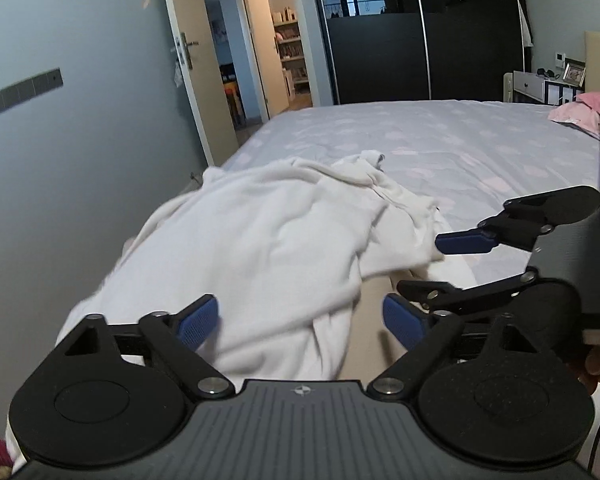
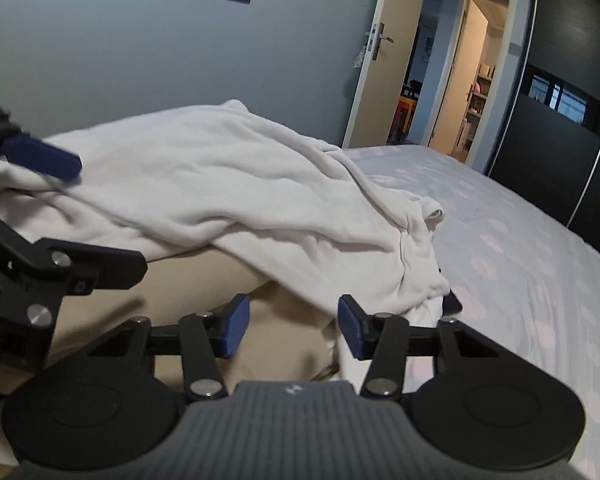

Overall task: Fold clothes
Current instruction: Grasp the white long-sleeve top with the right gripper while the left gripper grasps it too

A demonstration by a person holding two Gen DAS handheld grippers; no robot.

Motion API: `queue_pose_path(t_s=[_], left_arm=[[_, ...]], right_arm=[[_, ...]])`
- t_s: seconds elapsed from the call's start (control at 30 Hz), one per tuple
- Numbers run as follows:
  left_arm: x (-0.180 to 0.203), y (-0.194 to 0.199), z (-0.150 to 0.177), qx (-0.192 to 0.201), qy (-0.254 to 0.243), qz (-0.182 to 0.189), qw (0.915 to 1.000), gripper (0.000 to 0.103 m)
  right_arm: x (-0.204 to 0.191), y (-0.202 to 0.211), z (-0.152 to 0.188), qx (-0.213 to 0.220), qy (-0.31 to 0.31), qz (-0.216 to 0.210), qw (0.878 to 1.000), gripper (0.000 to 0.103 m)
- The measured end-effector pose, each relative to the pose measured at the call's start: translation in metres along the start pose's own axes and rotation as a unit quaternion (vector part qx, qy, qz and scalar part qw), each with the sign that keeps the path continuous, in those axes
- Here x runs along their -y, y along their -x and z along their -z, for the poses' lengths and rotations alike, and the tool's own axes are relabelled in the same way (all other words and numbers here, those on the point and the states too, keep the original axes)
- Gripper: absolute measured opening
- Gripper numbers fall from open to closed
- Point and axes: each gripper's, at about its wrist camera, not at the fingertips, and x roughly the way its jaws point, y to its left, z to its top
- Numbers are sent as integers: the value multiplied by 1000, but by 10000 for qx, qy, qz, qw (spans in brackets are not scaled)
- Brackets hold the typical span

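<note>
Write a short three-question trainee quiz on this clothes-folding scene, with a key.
1. True or false: the left gripper is clamped on the white garment.
2. Multiple choice: the garment lies A) neatly folded, B) crumpled at the bed's near edge, C) on the floor.
3. Fill in: the pillow at the far right is ____.

Key: 1 false, its fingers stand open; 2 B; 3 pink.

Both the left gripper [image 1: 300, 322] and right gripper [image 2: 293, 328] match — ribbed grey bodies, black linkage arms with silver screws, round black discs, blue textured pads [image 1: 198, 322] — a small emblem centred.
</note>
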Motion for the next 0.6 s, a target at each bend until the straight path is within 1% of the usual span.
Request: queue_pose_path(t_s=[0.07, 0.1, 0.13, 0.17, 0.2, 0.23, 0.27, 0.3, 0.33, 0.37, 0.5, 0.6], left_arm=[[1, -8, -4, -40, 28, 28, 10000, 79], [0, -11, -6, -78, 72, 65, 9999, 70], [0, -14, -6, -111, 83, 61, 9999, 58], [-1, -16, -6, -137, 88, 58, 9999, 54], [-1, -16, -5, -111, 48, 59, 9999, 48], [-1, -15, -5, -86, 12, 60, 9999, 36], [0, -14, -7, -72, 1, 66, 10000, 29], [1, -12, -8, -59, -11, 73, 10000, 24], [3, -10, -10, -45, -22, 80, 10000, 16], [4, -8, -11, -31, -34, 87, 10000, 12], [7, 4, -19, 57, -30, 90, 9999, 7], [9, 27, -31, 328, 70, 115, 9994, 7]], right_arm=[[2, -10, -2, -8, 28, 3, 10000, 47], [3, -15, -2, -28, 19, -25, 10000, 44], [4, -19, -3, -48, 10, -53, 10000, 40], [5, -23, -4, -67, 1, -81, 9999, 29], [8, -18, -5, -32, -40, 0, 10000, 15], [11, -11, -7, 9, -84, 93, 9999, 8], [14, -4, -8, 50, -129, 186, 9997, 2], [17, 2, -10, 91, -173, 279, 9994, 2], [20, 9, -11, 133, -218, 372, 9990, 2], [24, 15, -13, 174, -262, 465, 9984, 2], [37, 42, -19, 338, -440, 836, 9949, 1], [46, 62, -23, 461, -573, 1114, 9911, 1]])
